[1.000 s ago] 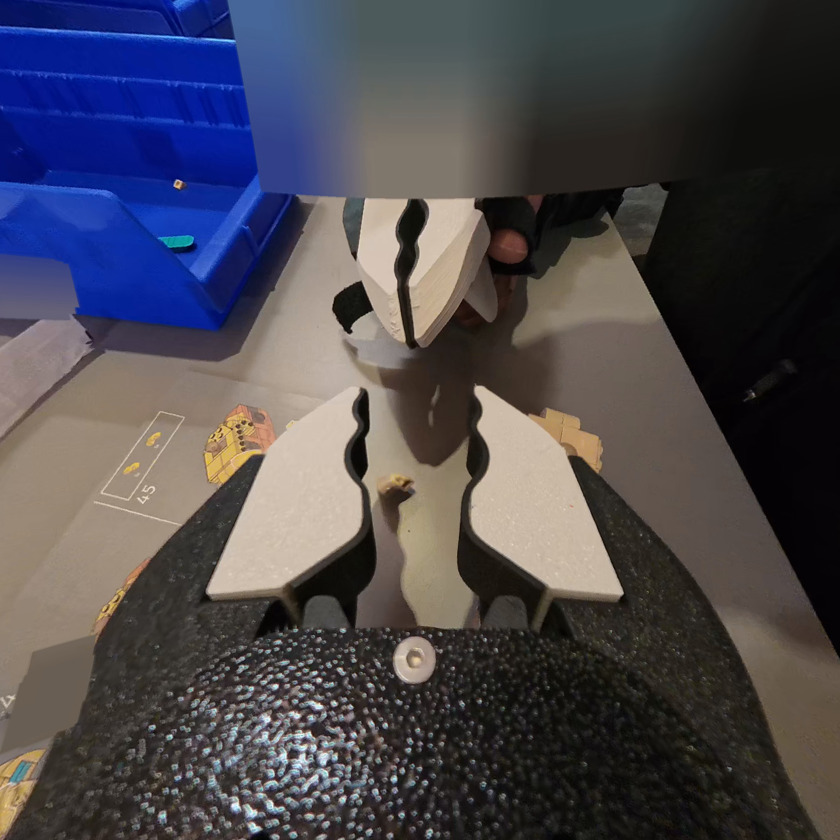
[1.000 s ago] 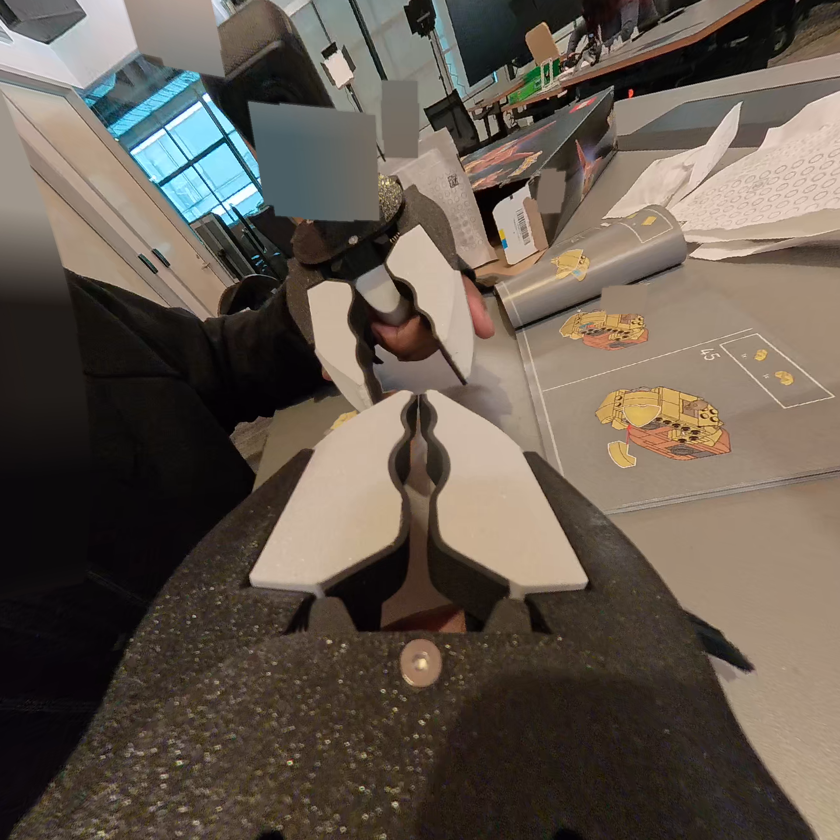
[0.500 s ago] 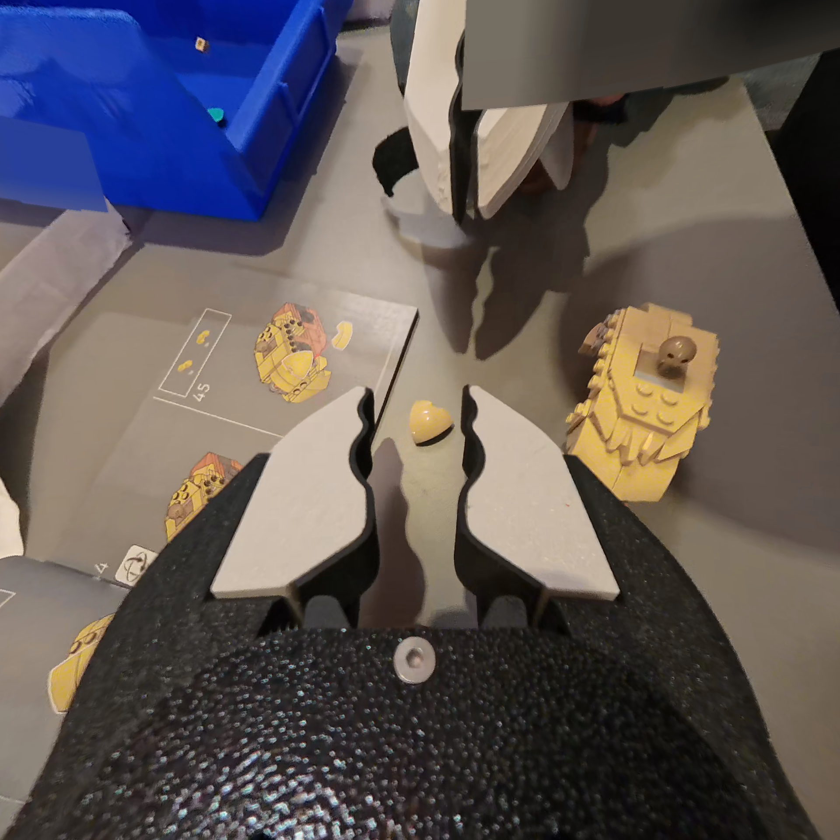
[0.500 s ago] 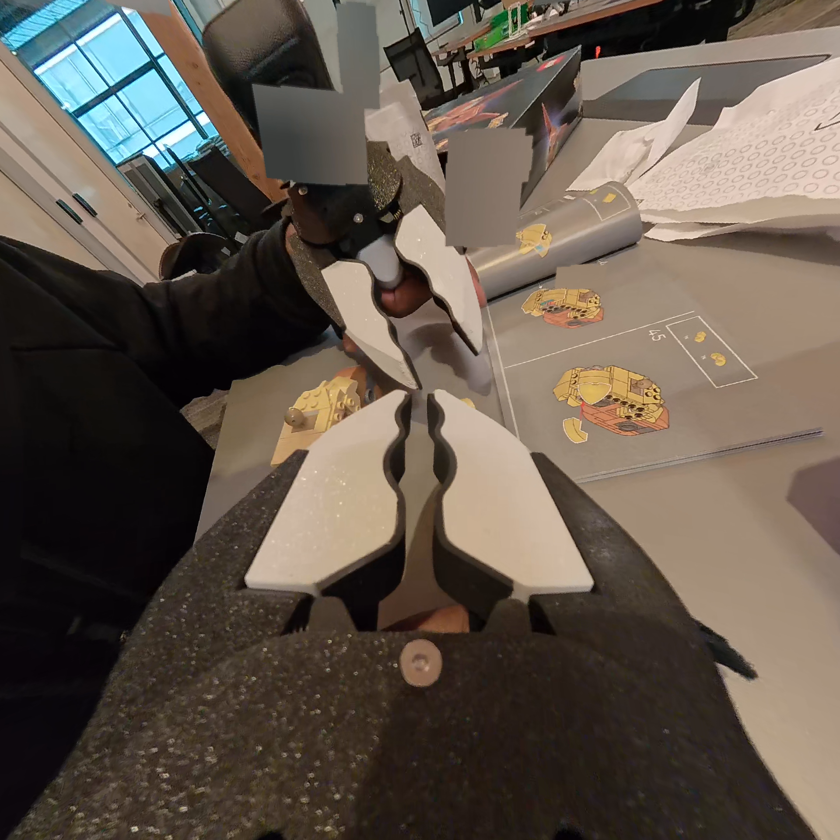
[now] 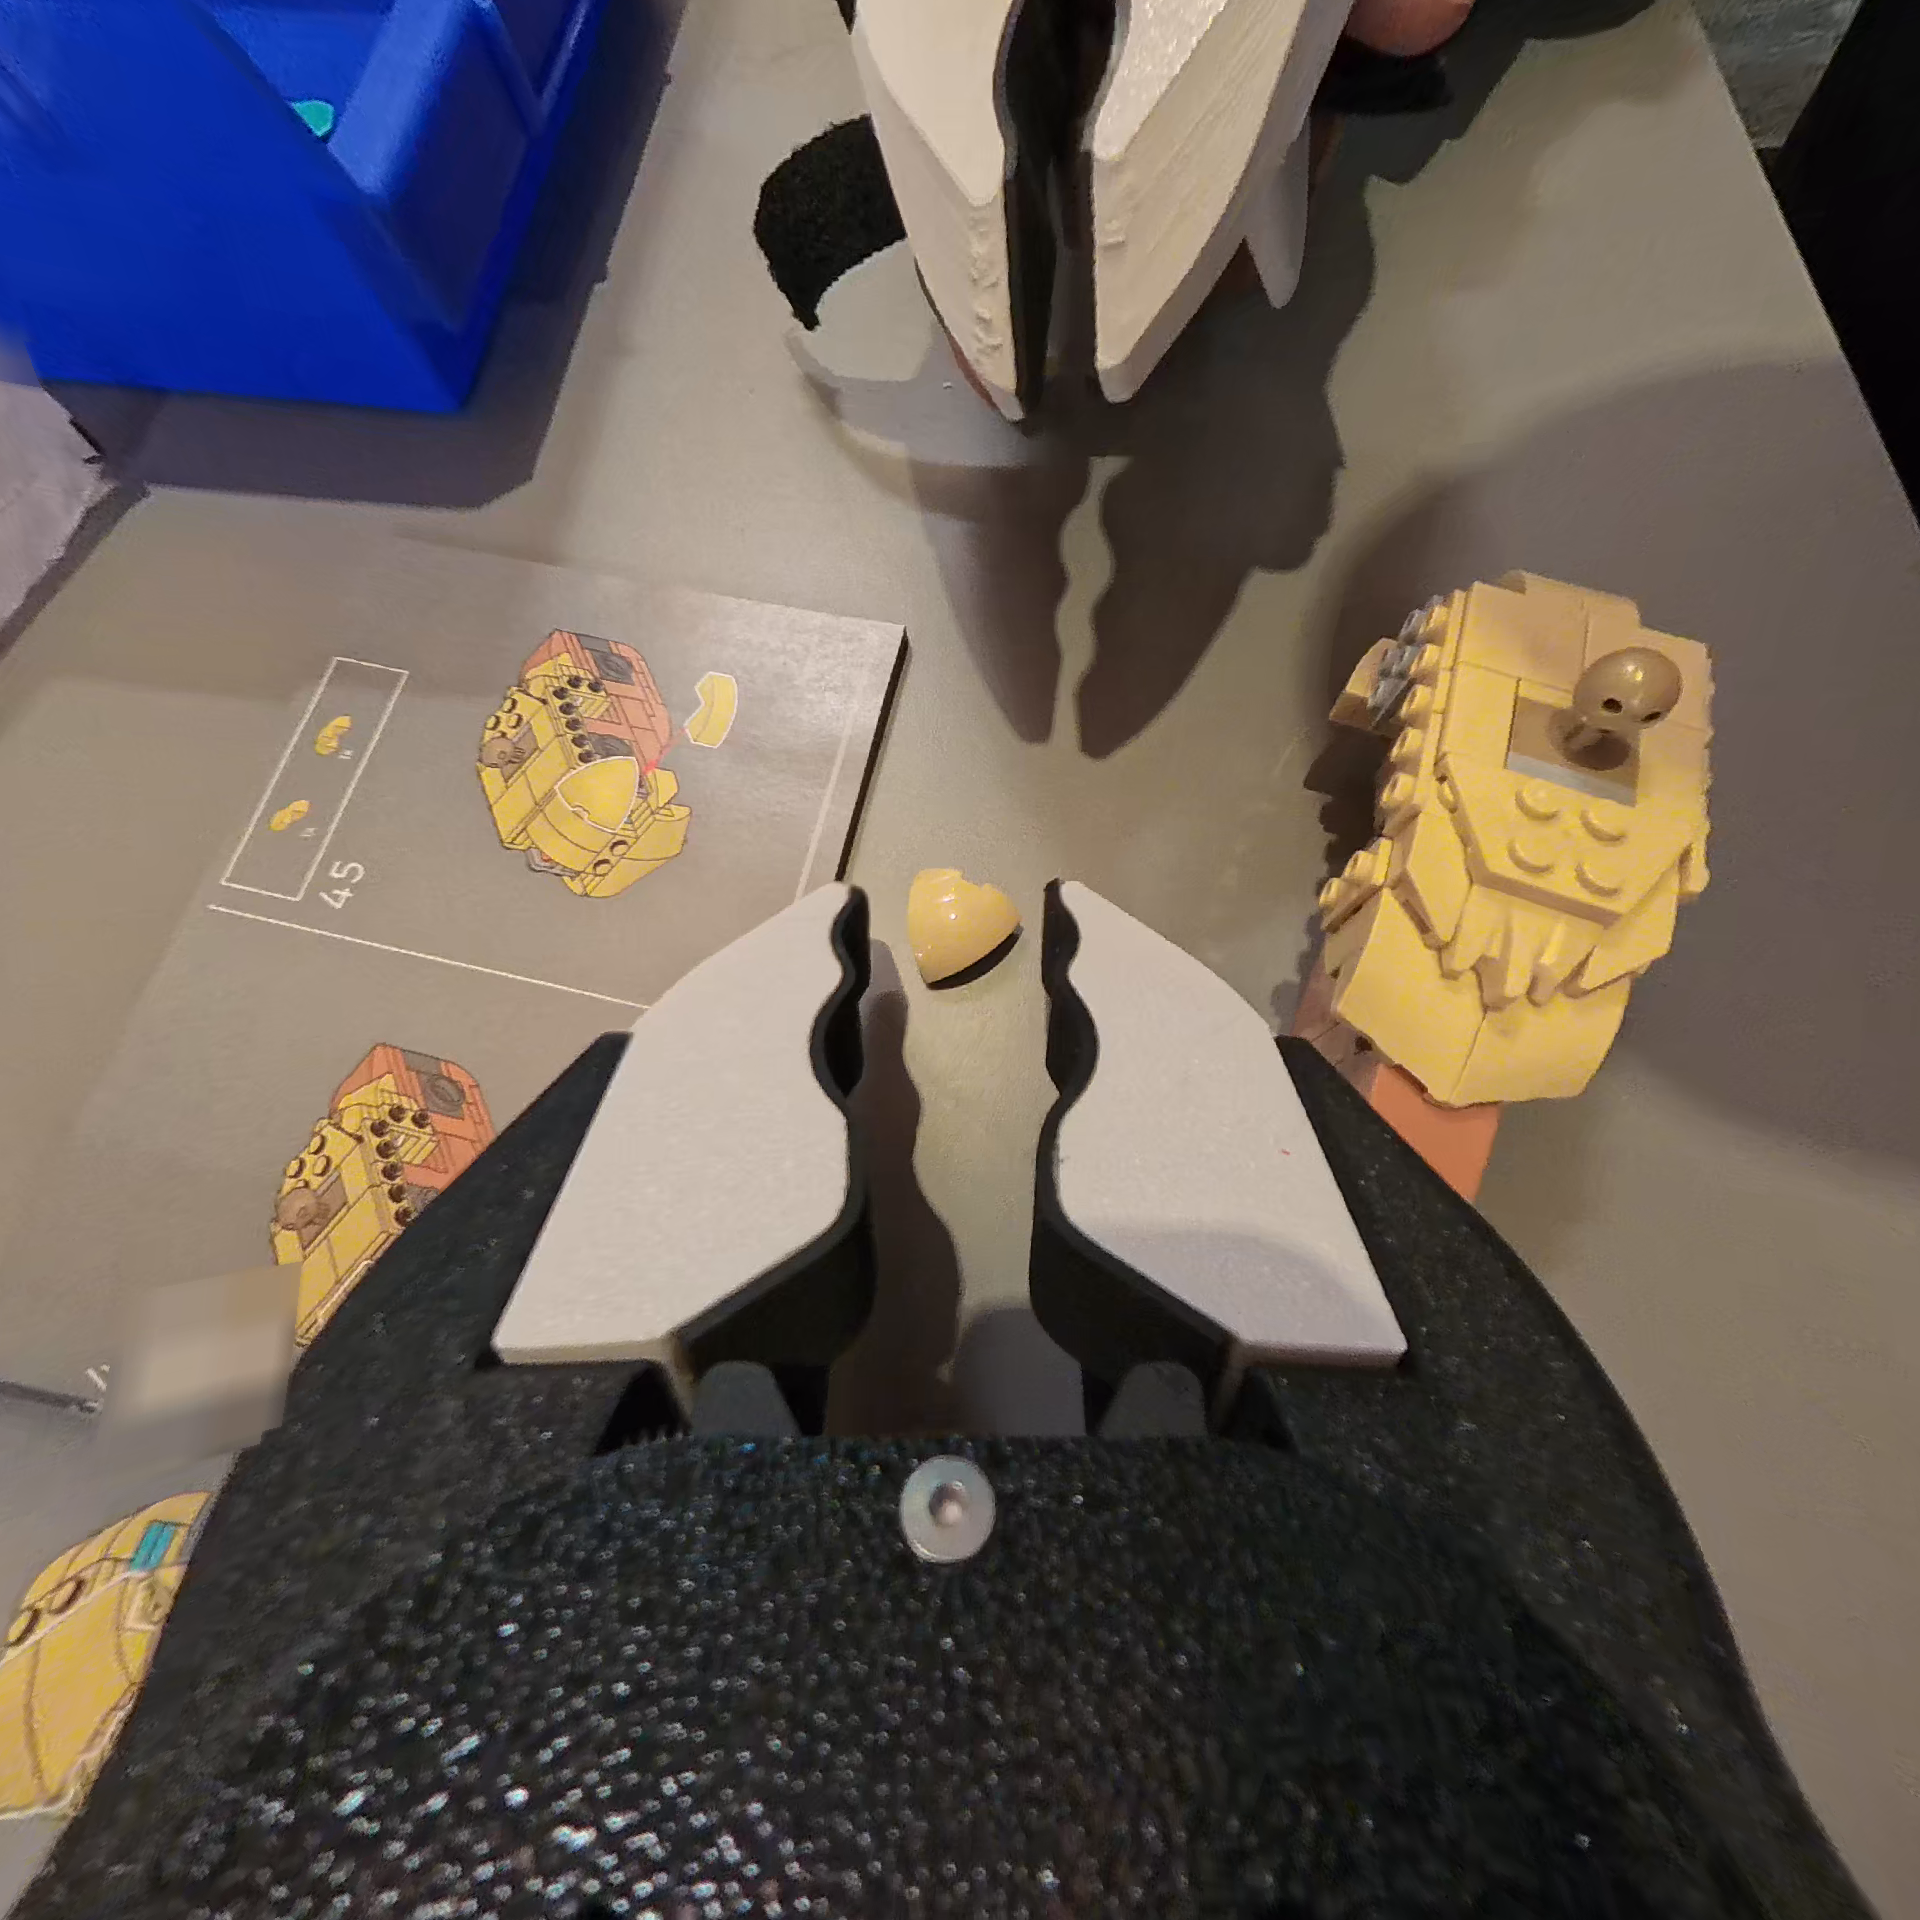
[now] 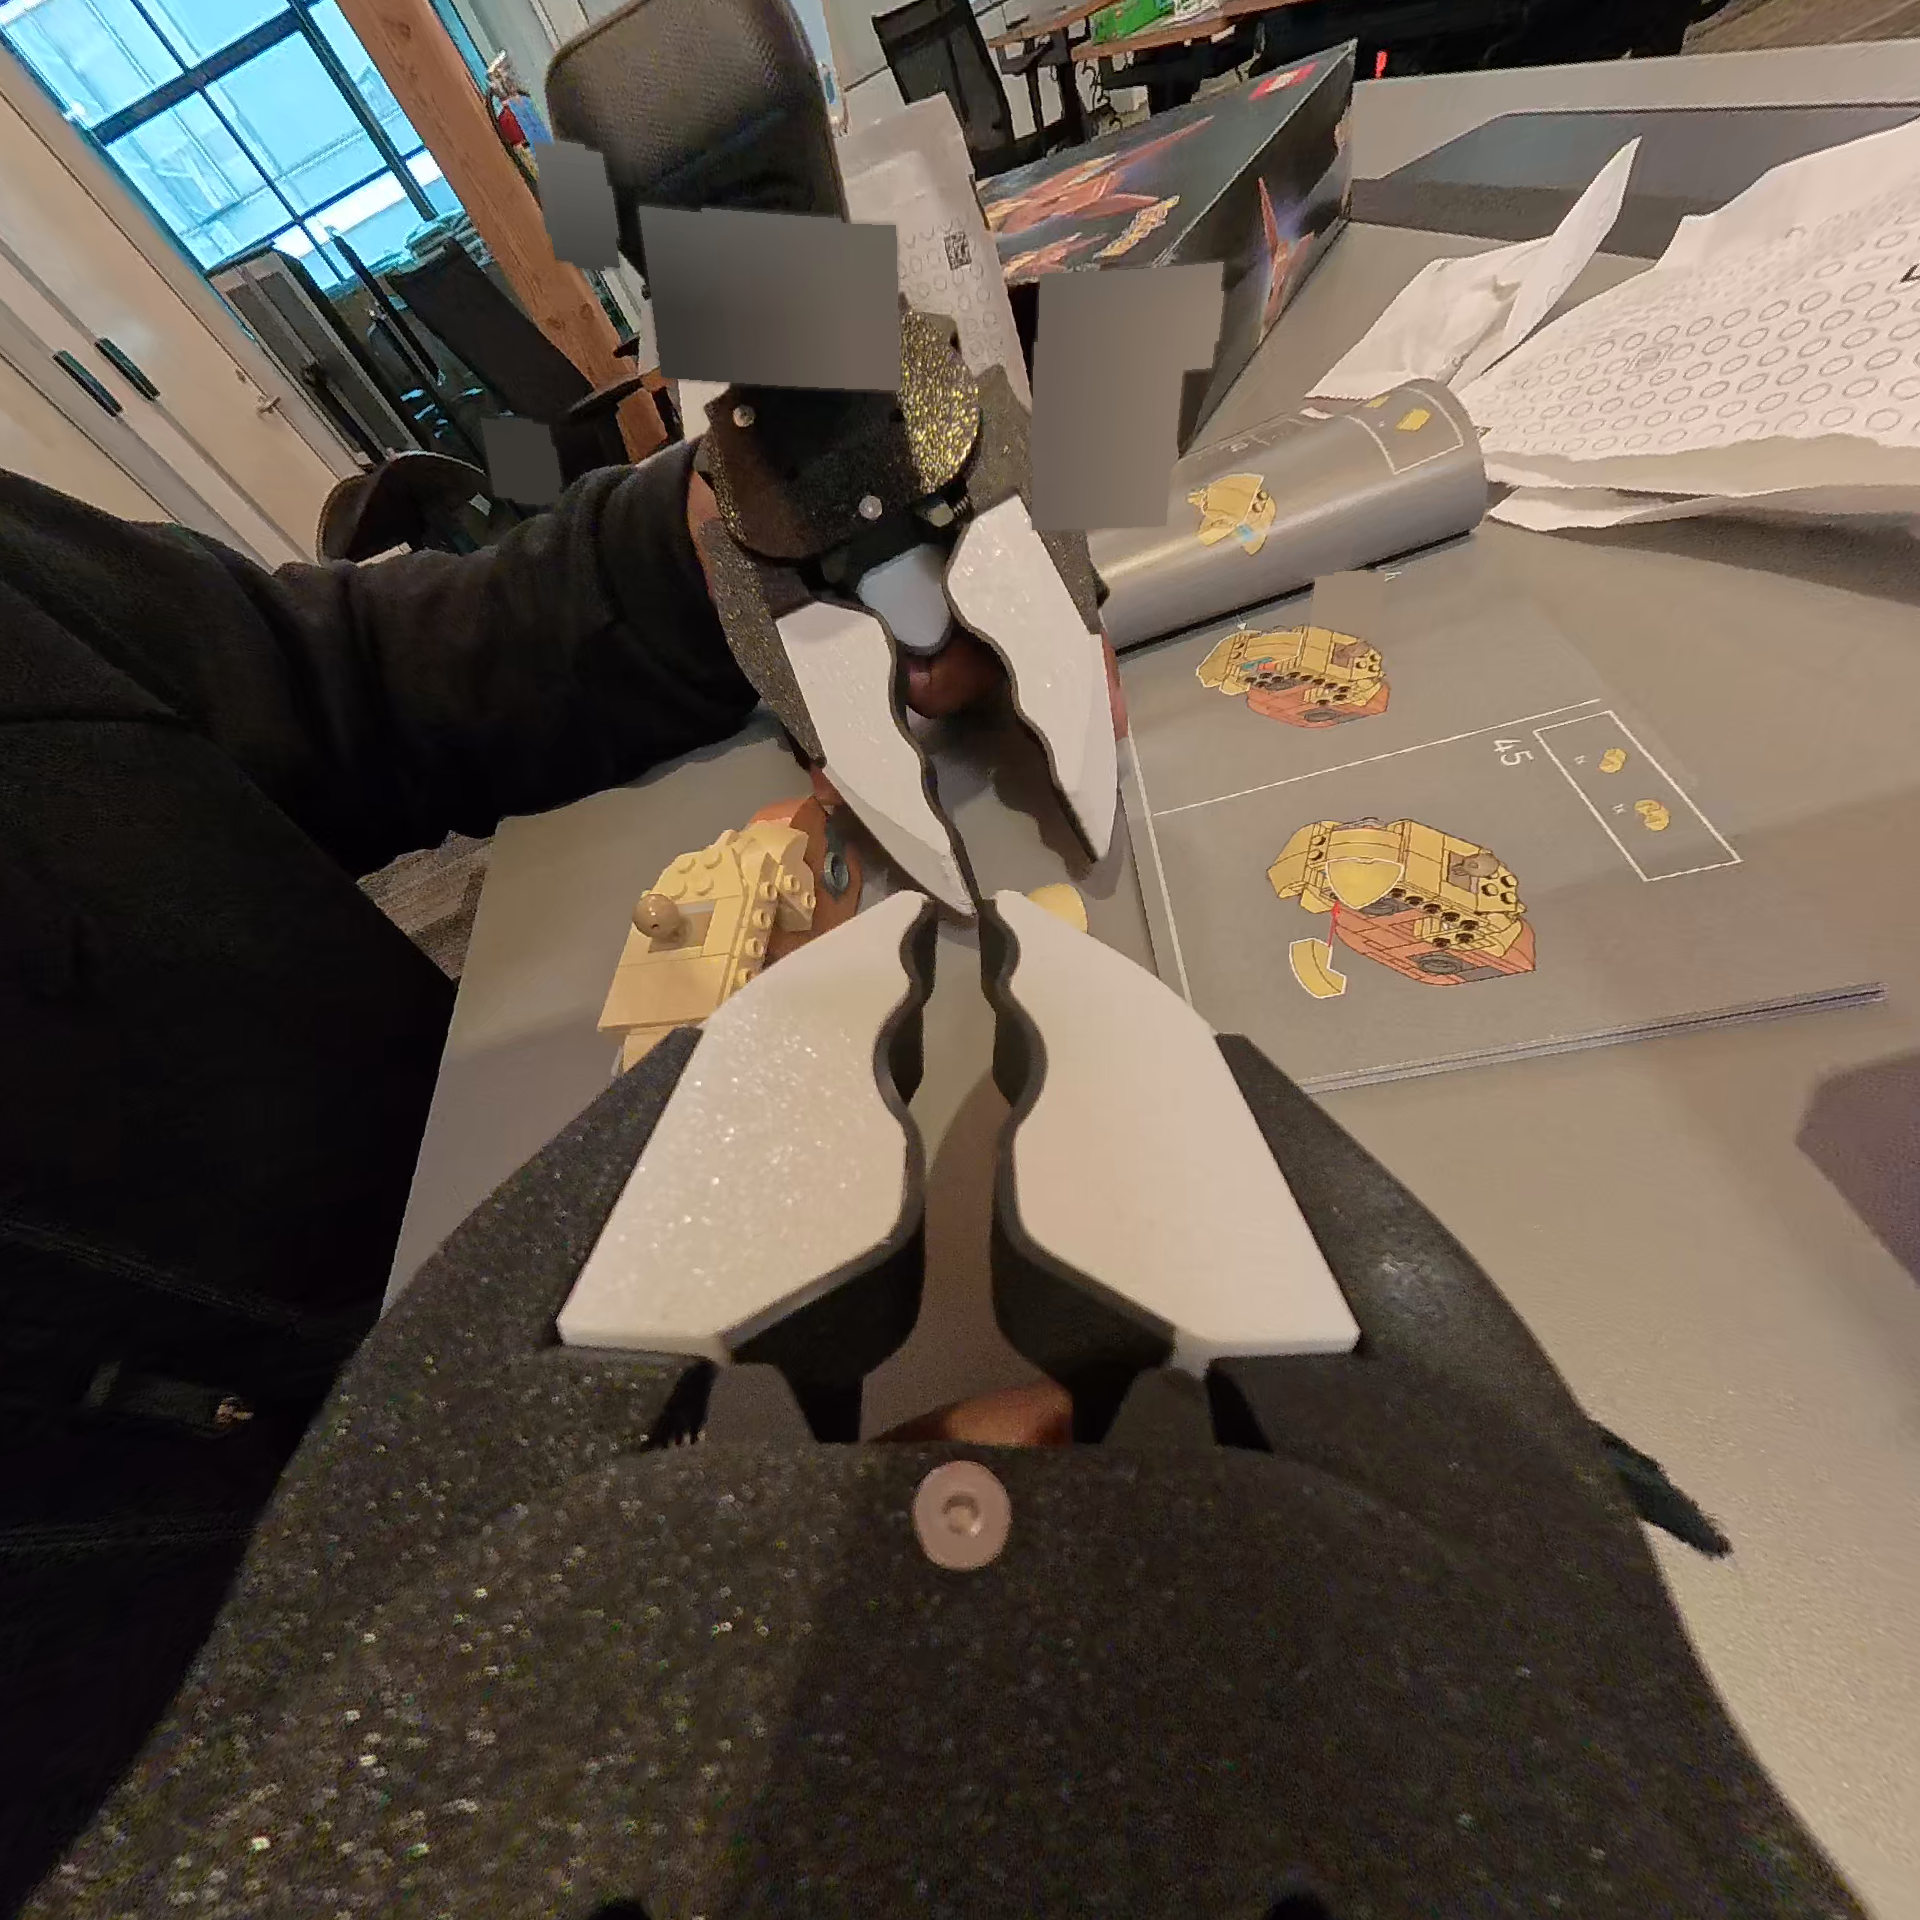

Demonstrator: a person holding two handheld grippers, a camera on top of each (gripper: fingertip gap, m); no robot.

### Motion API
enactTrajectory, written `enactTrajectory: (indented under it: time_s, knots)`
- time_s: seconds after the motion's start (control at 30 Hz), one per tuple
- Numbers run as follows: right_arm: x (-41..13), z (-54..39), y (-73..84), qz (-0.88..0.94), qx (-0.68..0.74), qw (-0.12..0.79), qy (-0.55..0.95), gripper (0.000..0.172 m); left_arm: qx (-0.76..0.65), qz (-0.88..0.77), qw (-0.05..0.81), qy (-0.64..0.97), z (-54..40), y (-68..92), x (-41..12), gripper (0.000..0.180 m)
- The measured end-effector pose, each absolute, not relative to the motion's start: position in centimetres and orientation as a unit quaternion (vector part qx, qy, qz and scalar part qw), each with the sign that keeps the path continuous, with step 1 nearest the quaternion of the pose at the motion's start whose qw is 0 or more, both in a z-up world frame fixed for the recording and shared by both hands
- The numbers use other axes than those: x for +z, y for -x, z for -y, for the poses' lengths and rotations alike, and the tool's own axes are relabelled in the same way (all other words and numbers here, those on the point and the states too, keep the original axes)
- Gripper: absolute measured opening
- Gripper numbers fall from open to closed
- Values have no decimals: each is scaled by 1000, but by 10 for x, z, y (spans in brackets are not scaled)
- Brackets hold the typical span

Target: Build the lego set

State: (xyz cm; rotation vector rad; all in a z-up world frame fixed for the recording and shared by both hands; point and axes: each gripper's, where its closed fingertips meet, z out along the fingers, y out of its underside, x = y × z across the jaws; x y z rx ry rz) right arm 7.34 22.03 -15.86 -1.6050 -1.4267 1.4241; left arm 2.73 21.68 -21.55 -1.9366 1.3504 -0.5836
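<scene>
So the left claw (image 5: pixel 951 904) is spread, hovering low over a small tan curved brick (image 5: pixel 958 923) that sits on the desk (image 5: pixel 1195 499) between its tips, neither pad touching it. Just beside it is a tan brick model (image 5: pixel 1507 883) and an instruction booklet (image 5: pixel 436 727). Across from it, the right claw (image 6: pixel 961 909) is nearly pressed together, a thin gap, pinching nothing.

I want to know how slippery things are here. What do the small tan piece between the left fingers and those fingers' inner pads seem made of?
The small tan piece looks like hard glossy plastic: it shows sharp highlights. The left gripper has pads that look like matte black rubber or foam, though that is uncertain; neither touches the piece.
</scene>
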Motion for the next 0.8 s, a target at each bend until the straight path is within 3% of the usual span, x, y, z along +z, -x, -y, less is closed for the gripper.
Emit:
enactTrajectory:
  time_s: [0.8]
  knots:
    - [-165,-222,-73,541,513,282,604,9,-213,-537,319,752,-215,-28,-229,21]
